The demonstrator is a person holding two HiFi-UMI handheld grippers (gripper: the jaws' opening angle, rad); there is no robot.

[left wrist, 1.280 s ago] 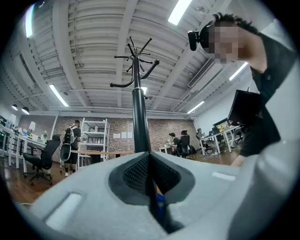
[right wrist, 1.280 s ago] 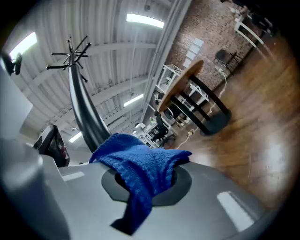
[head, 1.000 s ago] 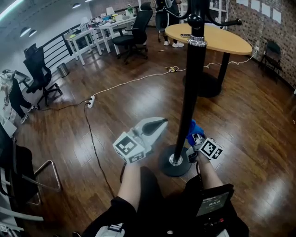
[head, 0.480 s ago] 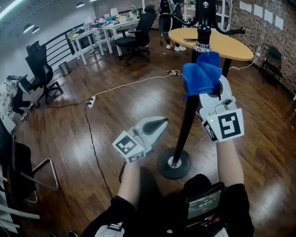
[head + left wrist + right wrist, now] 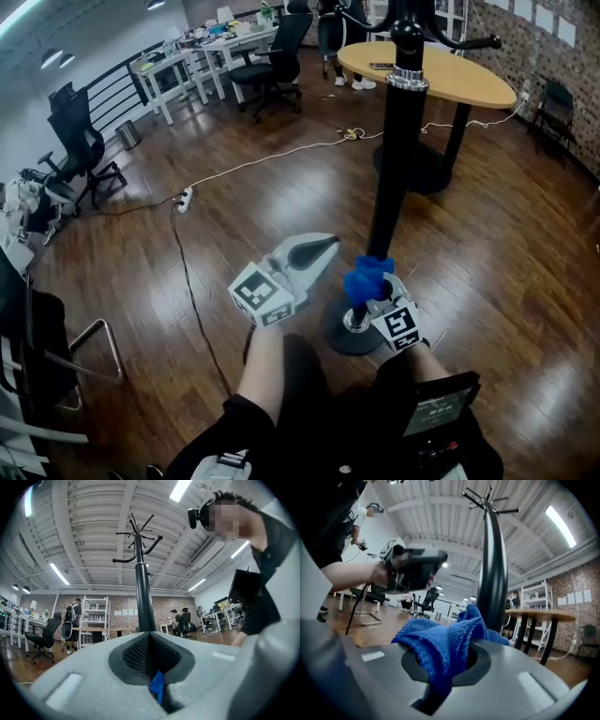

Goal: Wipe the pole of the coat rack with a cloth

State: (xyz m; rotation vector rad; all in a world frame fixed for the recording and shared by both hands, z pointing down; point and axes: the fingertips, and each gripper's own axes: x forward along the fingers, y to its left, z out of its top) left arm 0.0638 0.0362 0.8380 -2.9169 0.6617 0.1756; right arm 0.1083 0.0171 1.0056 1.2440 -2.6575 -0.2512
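The coat rack's black pole (image 5: 394, 159) rises from a round base (image 5: 339, 330) on the wood floor, just in front of me. My right gripper (image 5: 373, 292) is low beside the pole's foot, shut on a blue cloth (image 5: 367, 276) that bunches up out of its jaws. In the right gripper view the cloth (image 5: 445, 644) lies against the pole (image 5: 493, 573). My left gripper (image 5: 323, 247) hovers left of the pole, jaws shut with nothing visibly held. The left gripper view looks up the pole (image 5: 143, 597) to its hooks; a blue sliver shows through the jaw gap.
A round wooden table (image 5: 450, 80) stands behind the rack. A white cable and power strip (image 5: 184, 200) cross the floor at left. Office chairs (image 5: 84, 155), desks (image 5: 202, 61) and a metal chair frame (image 5: 89, 361) line the left side. People stand at the back.
The right gripper with the cloth went from the pole's foot up to its metal ring, then came back down to the foot. The left gripper stayed in place.
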